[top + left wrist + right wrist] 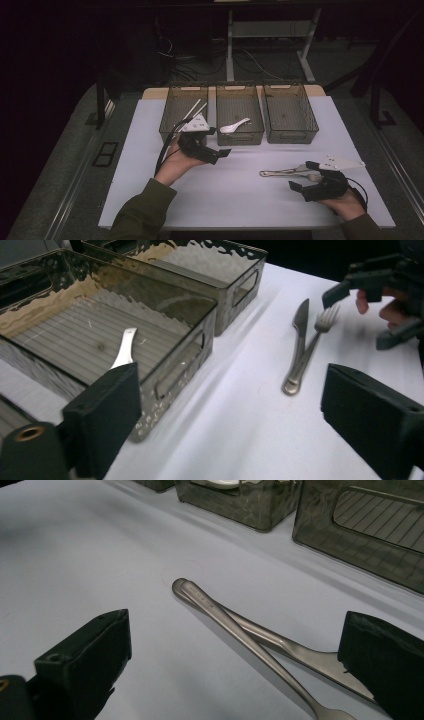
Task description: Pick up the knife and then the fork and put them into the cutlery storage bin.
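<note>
Knife (280, 173) and fork (306, 176) lie crossed on the desk (240, 200), lower right of the frame. Right tool (305, 176) gapes empty just beside them: take one handle only, low. Left tool (220, 142) gapes empty by the bins. Left bin (170, 112): chopsticks (196, 107). Middle bin (240, 137): spoon (234, 127). Right bin (310, 125): nothing.

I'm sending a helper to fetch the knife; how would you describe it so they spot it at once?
On the white table, in front of the three dark bins, two metal pieces lie crossed near the right tongs. The knife has a flat, smooth blade, while the fork beside it ends in tines.
</note>
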